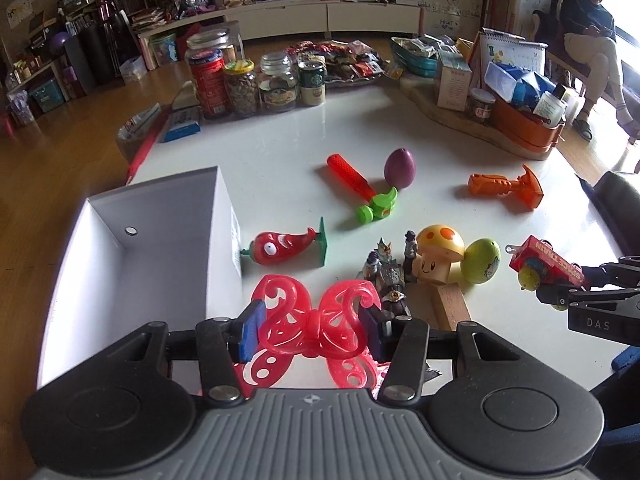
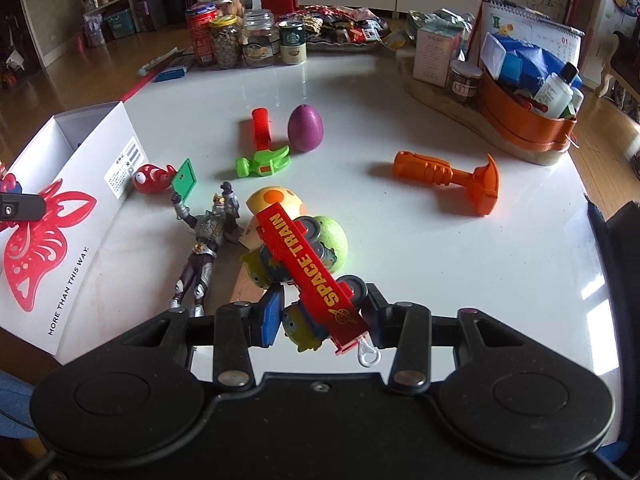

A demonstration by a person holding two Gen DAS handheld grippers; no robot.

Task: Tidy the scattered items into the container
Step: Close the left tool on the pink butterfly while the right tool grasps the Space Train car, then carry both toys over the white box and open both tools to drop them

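Red butterfly [image 1: 312, 322] pinched between left fingers [image 1: 251, 330]; Space Train toy [image 2: 310, 276] between right fingers [image 2: 271, 316].

Red butterfly [image 1: 316, 320], purple egg [image 1: 399, 167], orange hammer [image 1: 508, 186].

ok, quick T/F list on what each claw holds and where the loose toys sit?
1. The left claw grips the red butterfly. True.
2. The right claw is empty. False: it holds the Space Train toy.
3. The purple egg is inside the white box. False: it stands on the table.
4. The orange hammer lies on the table. True.
5. The red chili toy lies beside the box. True.
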